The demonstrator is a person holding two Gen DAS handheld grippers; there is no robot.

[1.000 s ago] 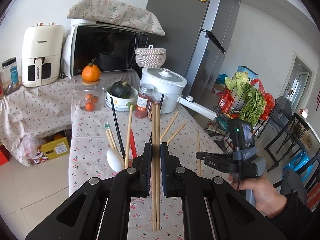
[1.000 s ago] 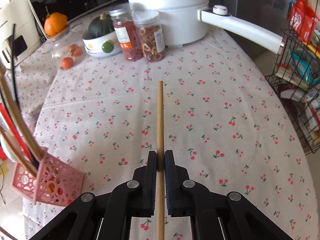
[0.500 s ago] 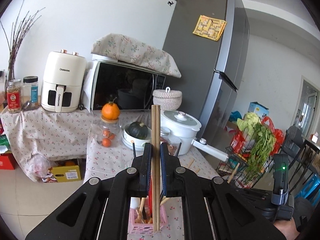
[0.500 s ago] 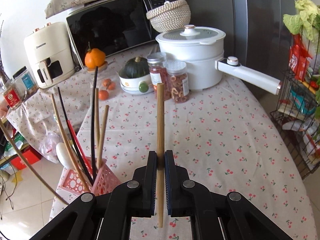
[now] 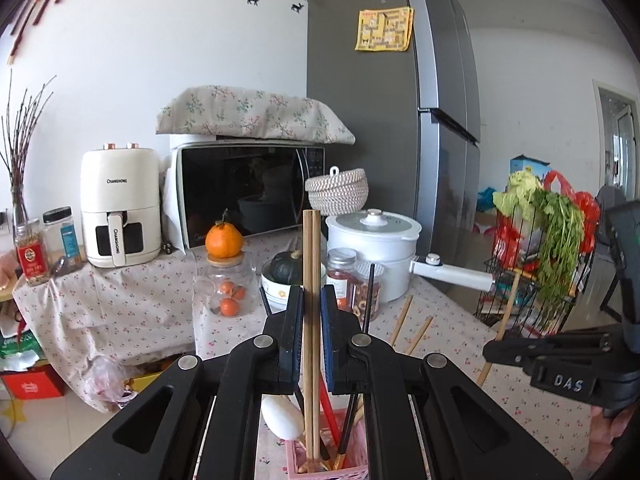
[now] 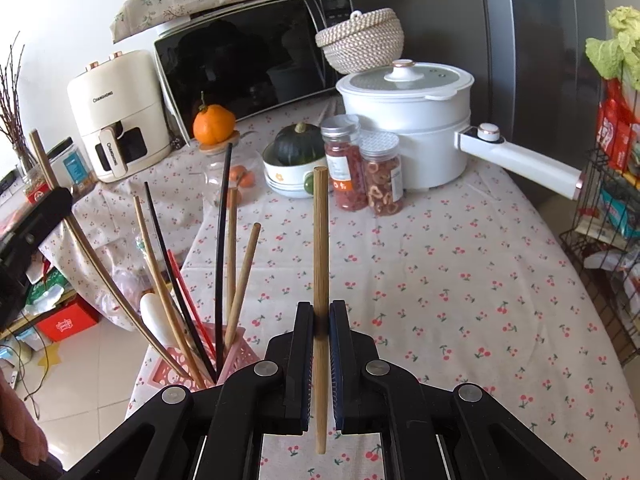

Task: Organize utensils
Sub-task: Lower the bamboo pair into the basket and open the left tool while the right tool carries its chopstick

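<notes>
In the left wrist view my left gripper (image 5: pixel 311 296) is shut on a pair of wooden chopsticks (image 5: pixel 311 248). They stand upright with their lower ends inside the pink basket (image 5: pixel 298 465), beside a white spoon (image 5: pixel 280 420) and several other sticks. In the right wrist view my right gripper (image 6: pixel 321 312) is shut on a single wooden chopstick (image 6: pixel 320 240), held above the cherry-print tablecloth (image 6: pixel 440 280) to the right of the pink basket (image 6: pixel 236 360). Two loose chopsticks (image 5: pixel 402 318) lie on the cloth past the basket.
A white pot (image 6: pixel 408 120) with a long handle, two spice jars (image 6: pixel 360 168), a bowl with a squash (image 6: pixel 296 160) and a glass jar topped by an orange (image 6: pixel 212 124) stand at the back. A wire rack (image 6: pixel 608 208) of groceries borders the table's right edge.
The left gripper tipped up from the table and set the pair's lower ends into the pink basket. The right gripper lifted its chopstick off the cloth, then held still.
</notes>
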